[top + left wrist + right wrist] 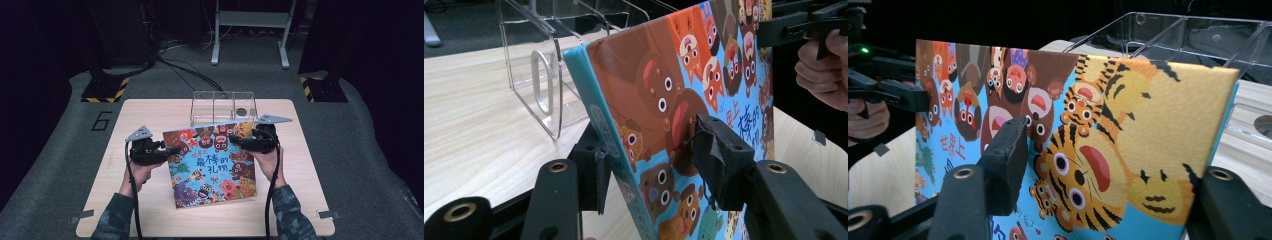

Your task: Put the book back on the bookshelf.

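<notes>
Book-handling is the step in hand: a square, hardcover picture book (212, 165) with a bright blue cover crowded with cartoon animals is held up on edge between two grippers, tilted above the pale wooden counter (150, 112).

The left gripper (172, 150) straddles the book's spine edge; in the left gripper view its jaws stand on either side of the cover, one pad on the illustrated face (719, 155), the other behind the spine, and they appear to be clamping it. The right gripper (240, 141) takes the opposite upper corner. In the right gripper view one jaw lies across the front of the cover, the other beyond the far edge; whether both pads press I cannot tell, so that grip looks looser.

Just past the right gripper, behind the book's top edge, stands a clear acrylic divided rack (222, 107) with upright slots.

My reading is that the book is bound for one of those slots. The next move would call for raising the book fully upright, lining its lower edge up with a gap between the dividers, and keeping both holds firm so that the cover does not swing or slip.
</notes>
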